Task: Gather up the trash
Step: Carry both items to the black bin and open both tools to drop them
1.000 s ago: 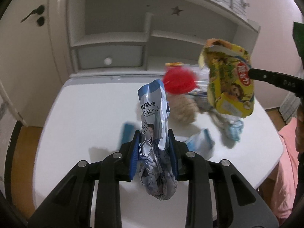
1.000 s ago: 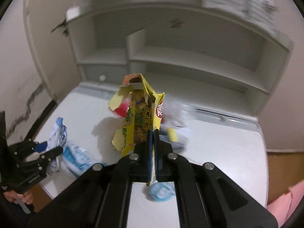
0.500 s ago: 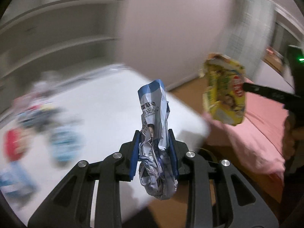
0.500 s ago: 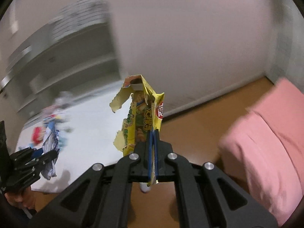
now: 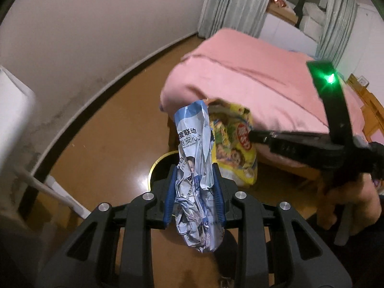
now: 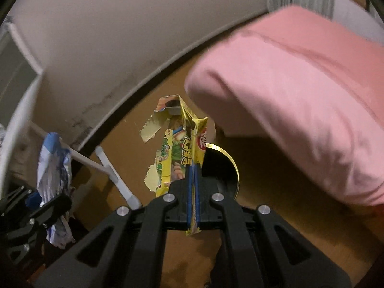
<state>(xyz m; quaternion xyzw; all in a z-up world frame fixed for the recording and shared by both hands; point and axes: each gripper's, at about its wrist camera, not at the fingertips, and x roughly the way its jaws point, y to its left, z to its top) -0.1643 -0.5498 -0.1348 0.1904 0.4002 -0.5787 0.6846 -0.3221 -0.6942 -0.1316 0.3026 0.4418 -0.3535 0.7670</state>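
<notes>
My left gripper (image 5: 195, 180) is shut on a crumpled blue and white wrapper (image 5: 195, 158), held upright over the floor. My right gripper (image 6: 194, 184) is shut on a torn yellow snack bag (image 6: 178, 148). The yellow bag also shows in the left wrist view (image 5: 234, 153), just right of the blue wrapper, with the right gripper (image 5: 252, 135) coming in from the right. The blue wrapper shows at the left of the right wrist view (image 6: 54, 168). A black bin with a gold rim (image 6: 226, 165) stands on the floor below both; in the left wrist view its rim (image 5: 156, 165) peeks out behind the wrapper.
A bed with a pink cover (image 5: 252, 76) fills the right side, close to the bin. Brown wooden floor (image 5: 108, 132) runs to the pale wall and dark skirting. White desk legs (image 6: 112, 170) stand at the left. Curtains (image 5: 230, 2) hang at the far back.
Both grippers swung right, away from the white desk and its remaining trash, and now hang over the floor above the bin by the bed. Both still hold their wrappers.
</notes>
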